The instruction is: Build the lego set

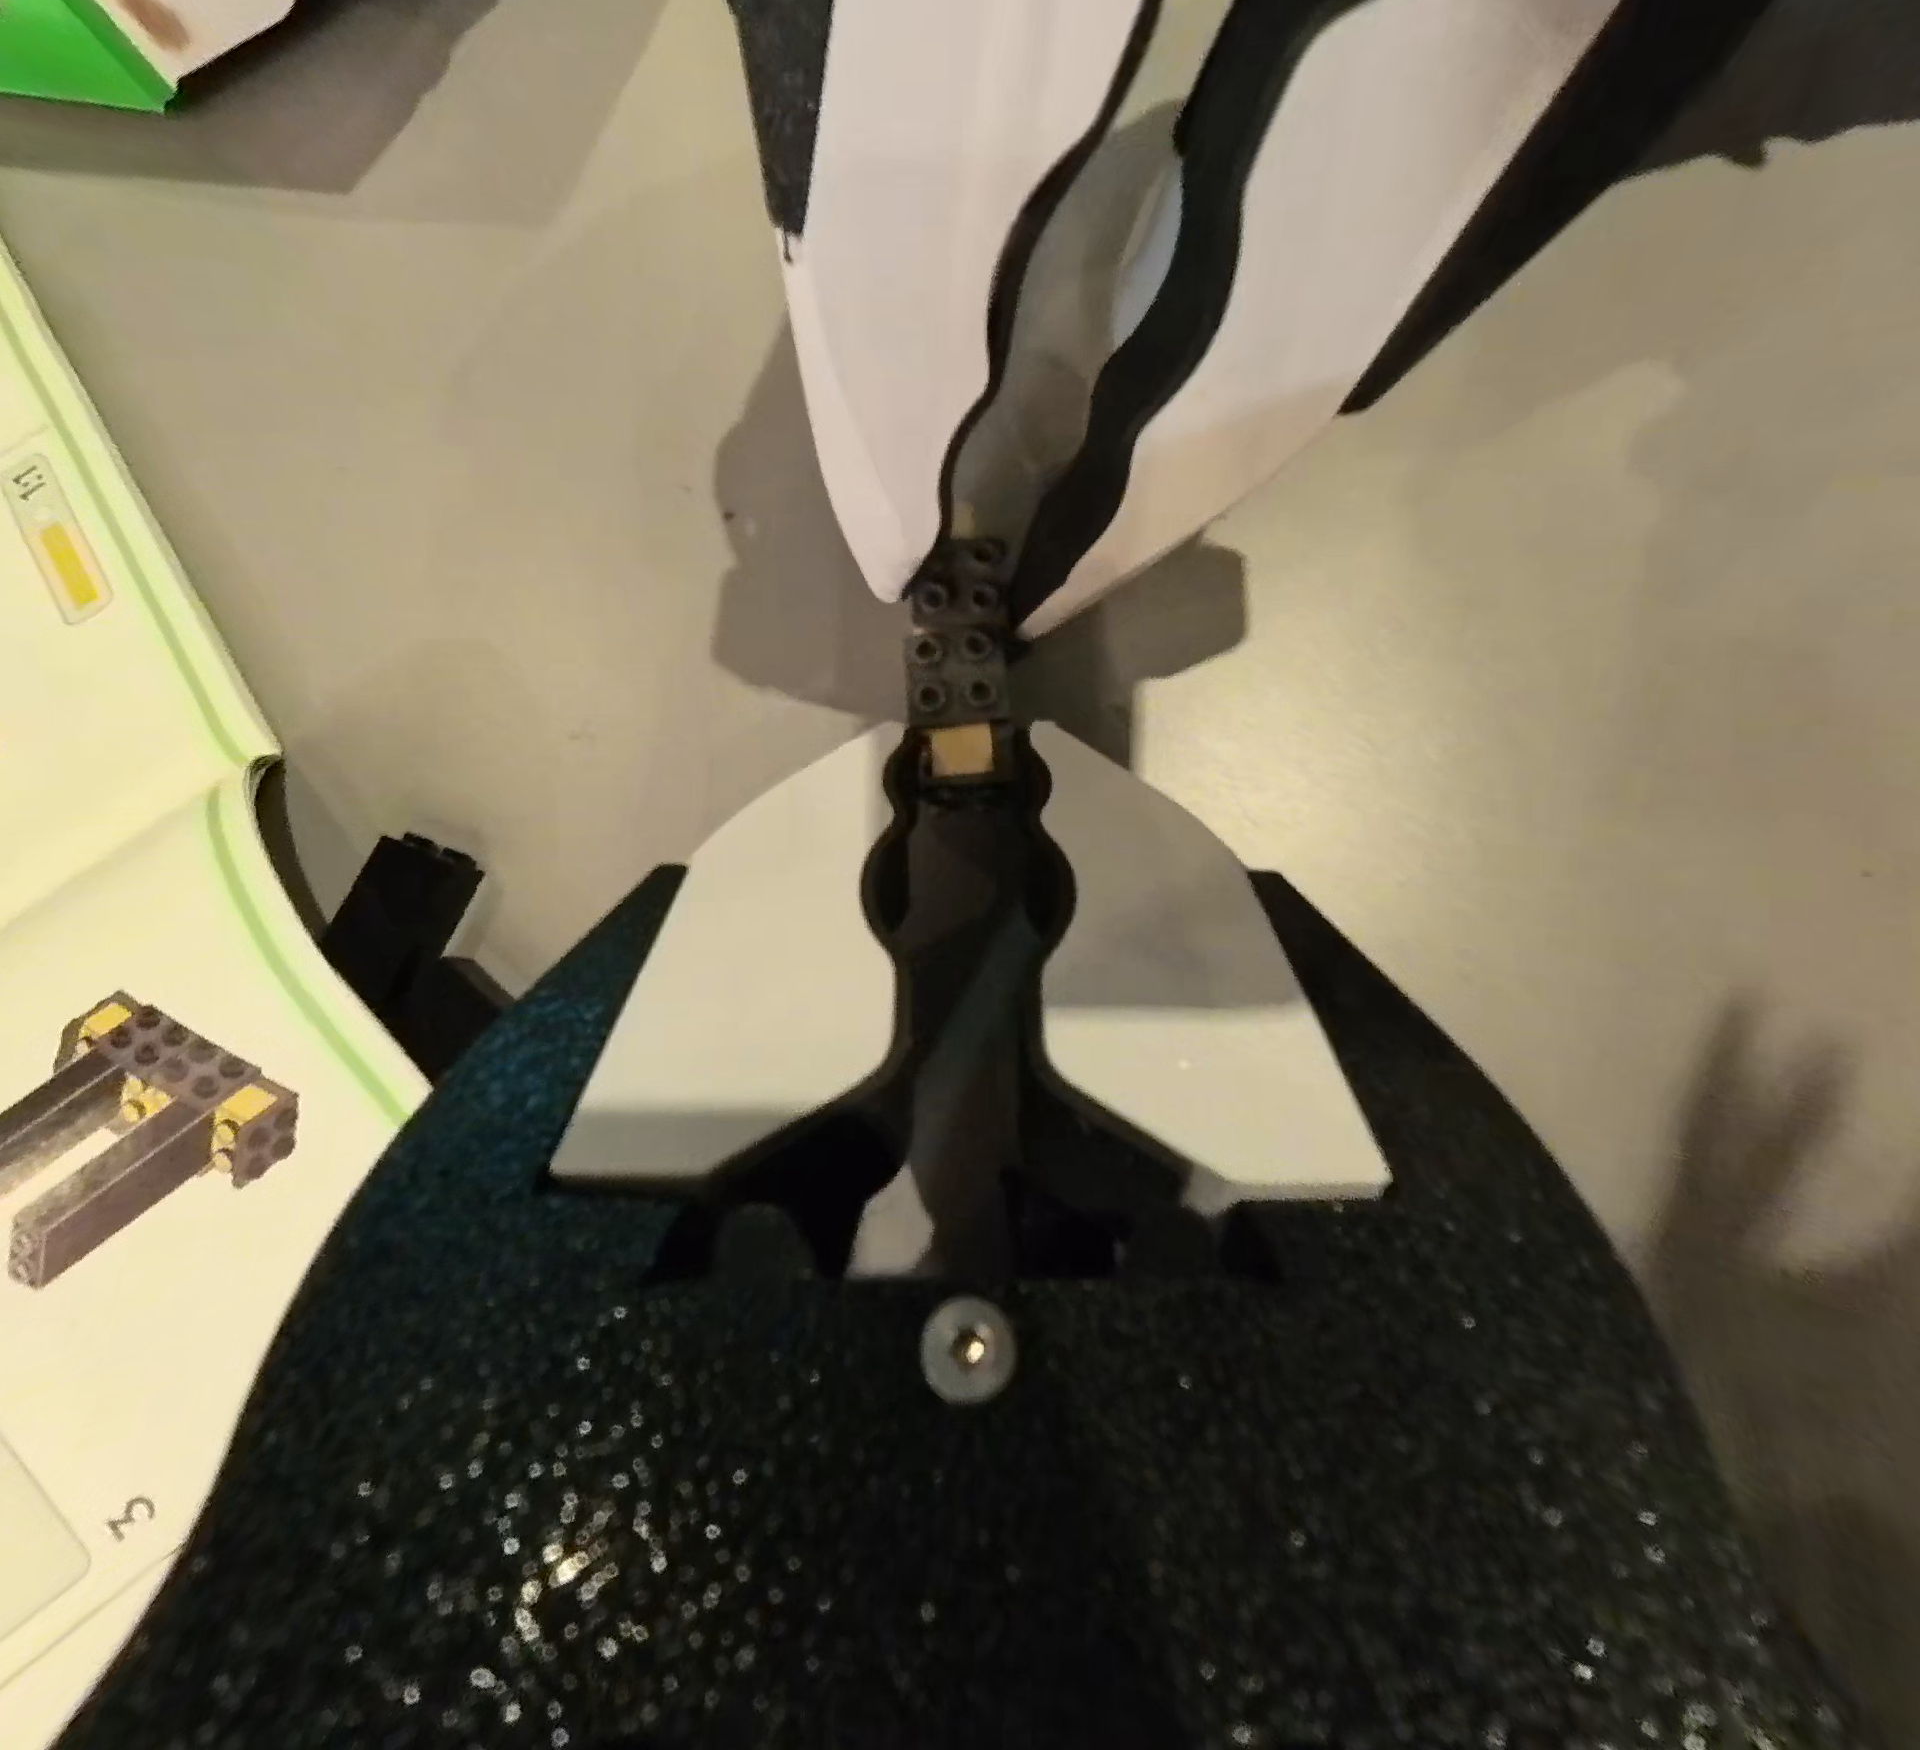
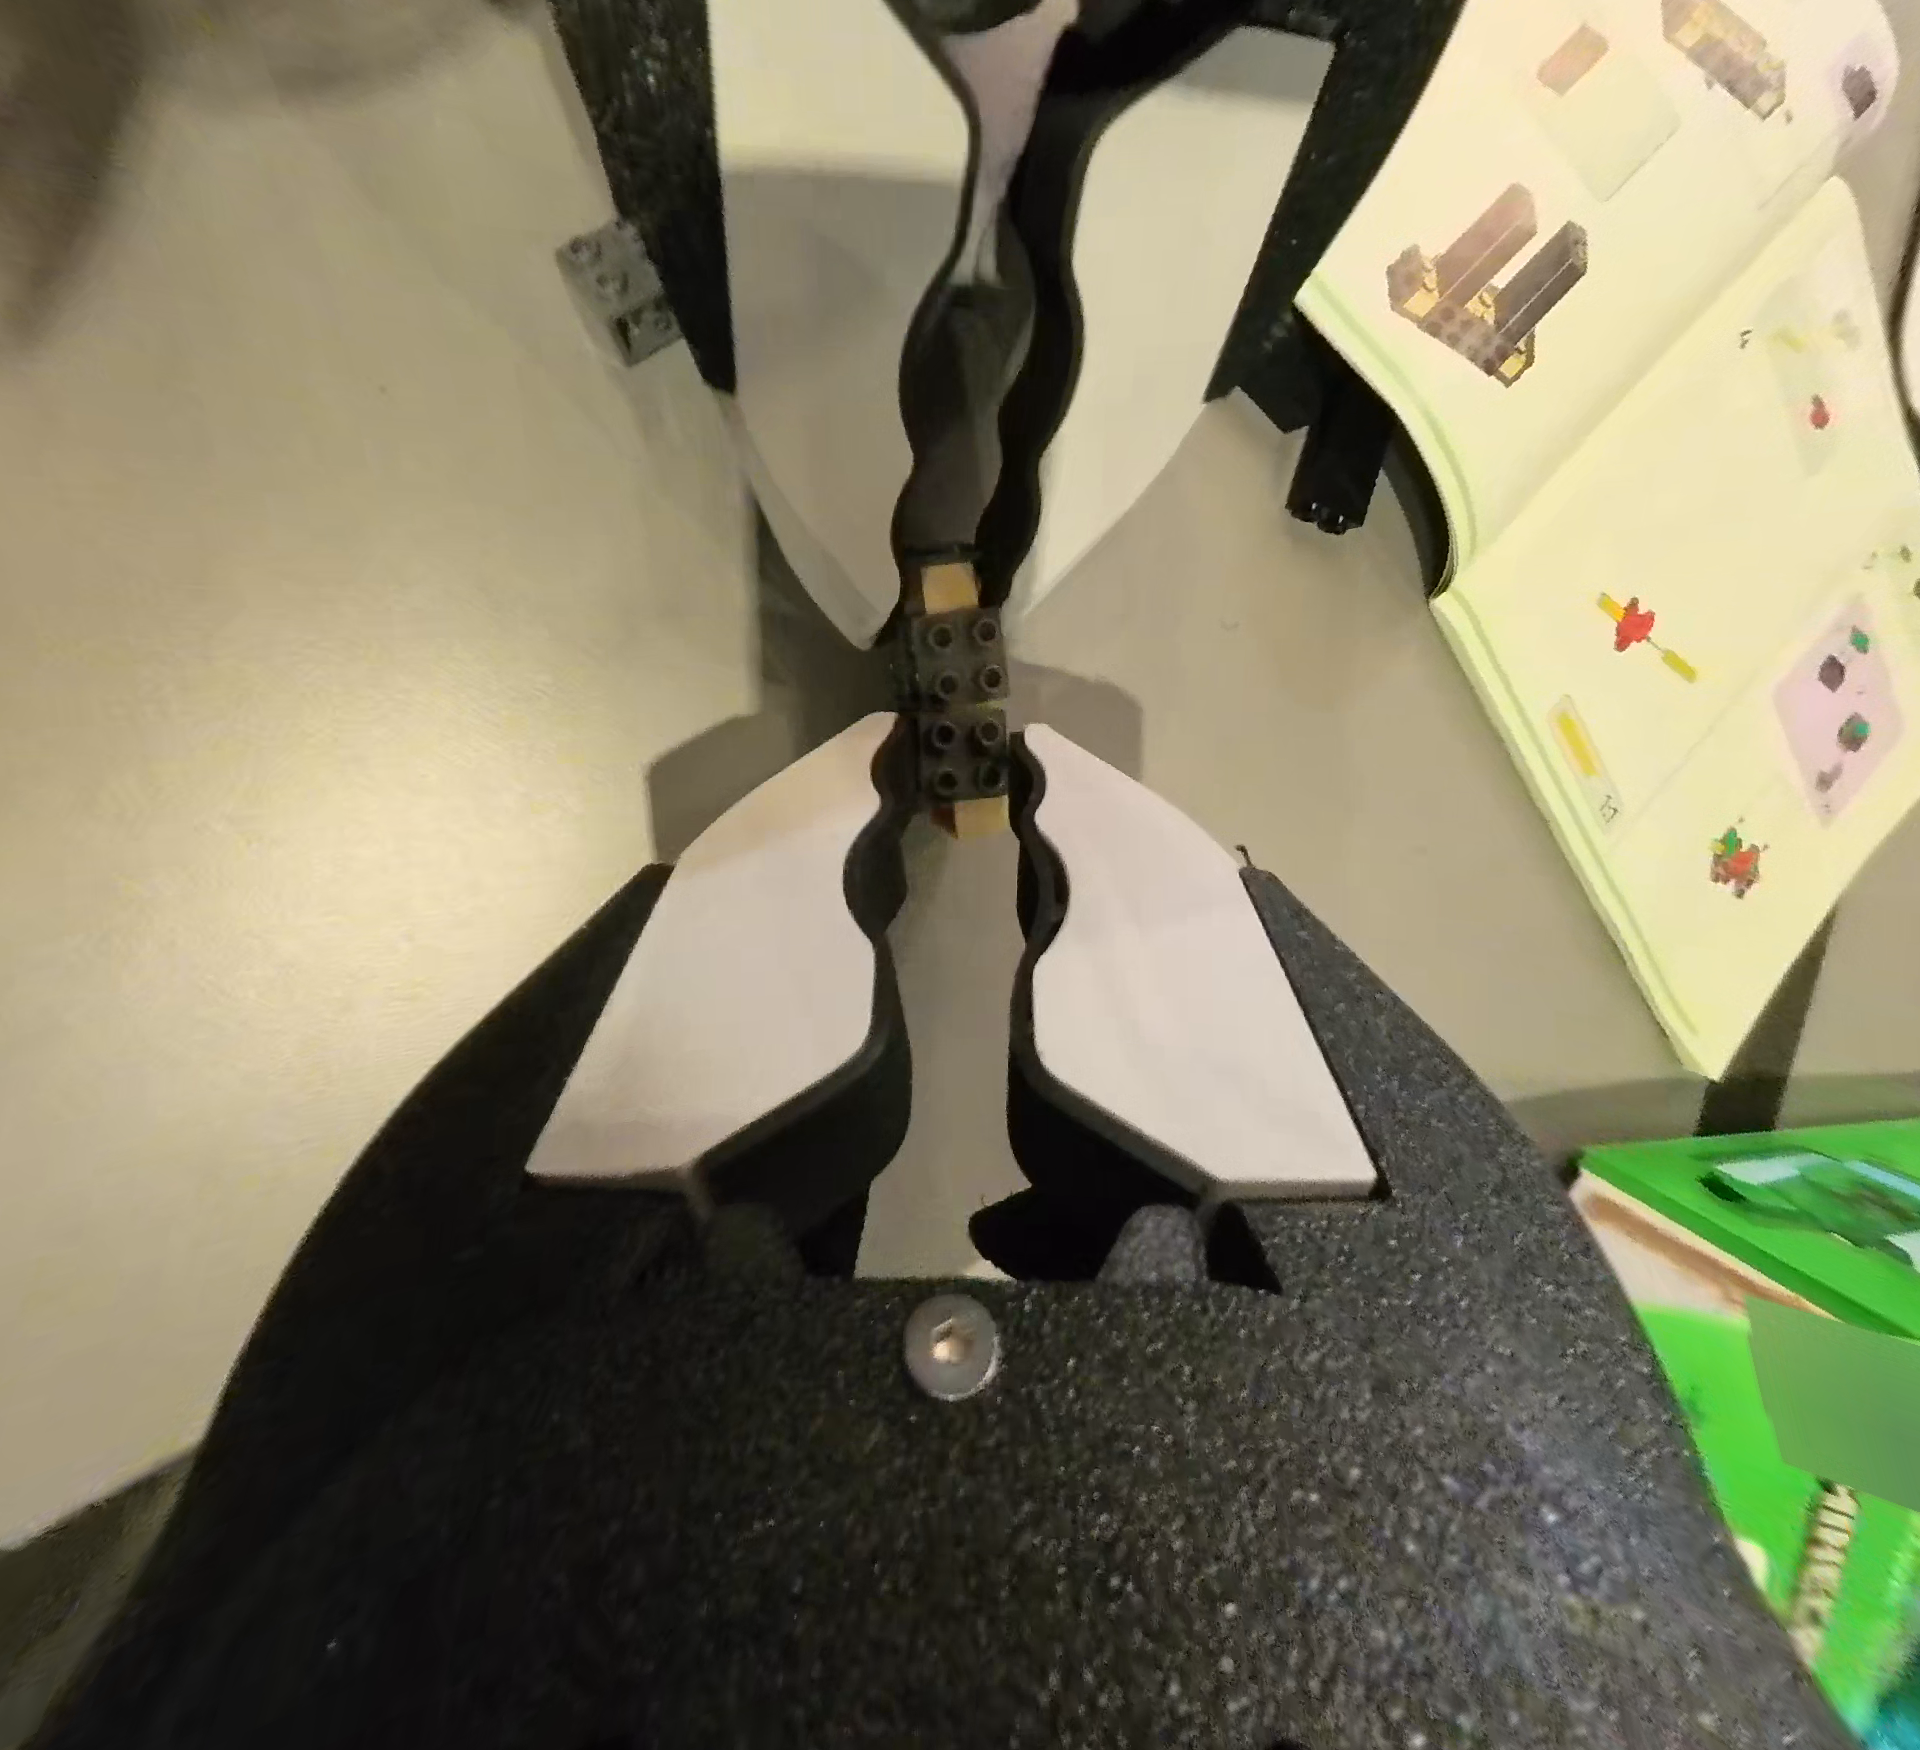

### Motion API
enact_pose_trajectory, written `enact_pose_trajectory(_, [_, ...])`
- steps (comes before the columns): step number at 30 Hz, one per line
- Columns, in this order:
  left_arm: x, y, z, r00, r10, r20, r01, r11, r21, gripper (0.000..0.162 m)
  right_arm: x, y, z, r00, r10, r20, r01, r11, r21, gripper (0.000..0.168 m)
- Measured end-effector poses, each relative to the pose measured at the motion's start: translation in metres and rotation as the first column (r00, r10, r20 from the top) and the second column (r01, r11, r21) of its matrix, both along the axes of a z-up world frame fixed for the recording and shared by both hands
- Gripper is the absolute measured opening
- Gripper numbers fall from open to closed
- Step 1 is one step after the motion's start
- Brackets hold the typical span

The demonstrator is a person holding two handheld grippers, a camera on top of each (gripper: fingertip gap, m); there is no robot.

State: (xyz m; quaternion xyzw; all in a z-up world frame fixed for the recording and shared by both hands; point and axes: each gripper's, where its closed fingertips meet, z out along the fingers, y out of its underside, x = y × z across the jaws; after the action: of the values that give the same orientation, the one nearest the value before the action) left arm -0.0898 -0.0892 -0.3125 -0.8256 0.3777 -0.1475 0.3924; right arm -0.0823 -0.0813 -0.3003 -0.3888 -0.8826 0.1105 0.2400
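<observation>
Nearest the left wrist lens: left gripper (image 1: 961,750), black speckled body, white fingers (image 1: 769,879) narrowed to a slim gap, jaws closed on one end of a small dark grey lego assembly (image 1: 958,651). Long axis of that assembly straight along the line between the two grippers, studs facing up toward both cameras, a tan piece (image 1: 958,753) at the end seated between the left jaws. Opposite, coming in from the top of the same view: right gripper (image 1: 961,573), tips pinching the far end of the same assembly, fingers angled slightly apart farther back. Held clear above the pale desk (image 1: 1507,661), shadow of both grippers underneath.

From the right wrist view, same arrangement mirrored: right gripper (image 2: 961,765) closed on the near end of the lego assembly (image 2: 961,713), a tan piece showing just inside its jaws; left gripper (image 2: 951,630) gripping the far end, another tan piece (image 2: 943,597) visible between its tips. Two four-stud blocks end to end, the seam midway between the two sets of jaws.

Elsewhere: open instruction booklet (image 2: 1621,557) on the desk, green box (image 2: 1766,1285) at the edge, a black lego piece (image 1: 410,911) just beside the booklet, a small light grey lego piece (image 2: 613,292) on the desk, partly hidden behind the left gripper.
</observation>
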Motion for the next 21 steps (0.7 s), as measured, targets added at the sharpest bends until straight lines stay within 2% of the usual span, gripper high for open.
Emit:
enact_pose_trajectory(9, [0.0003,-0.0016,0.0,0.999,-0.032,0.002,0.032,0.999,-0.003,0.017,0.0002,-0.0023,-0.0007,1.0,0.001,-0.03,-0.007,0.982,-0.188,0.017])
enact_pose_trajectory(16, [0.0017,-0.0041,-0.0002,0.997,-0.071,0.007,0.071,0.997,-0.009,0.017,0.0025,-0.0054,-0.0014,1.0,0.003,-0.021,-0.011,0.934,-0.357,0.017])
enact_pose_trajectory(21, [0.0017,-0.0043,-0.0004,0.997,-0.072,0.01,0.072,0.997,-0.013,0.017,0.0024,-0.0049,-0.0014,1.0,-0.005,-0.025,-0.004,0.93,-0.368,0.017])
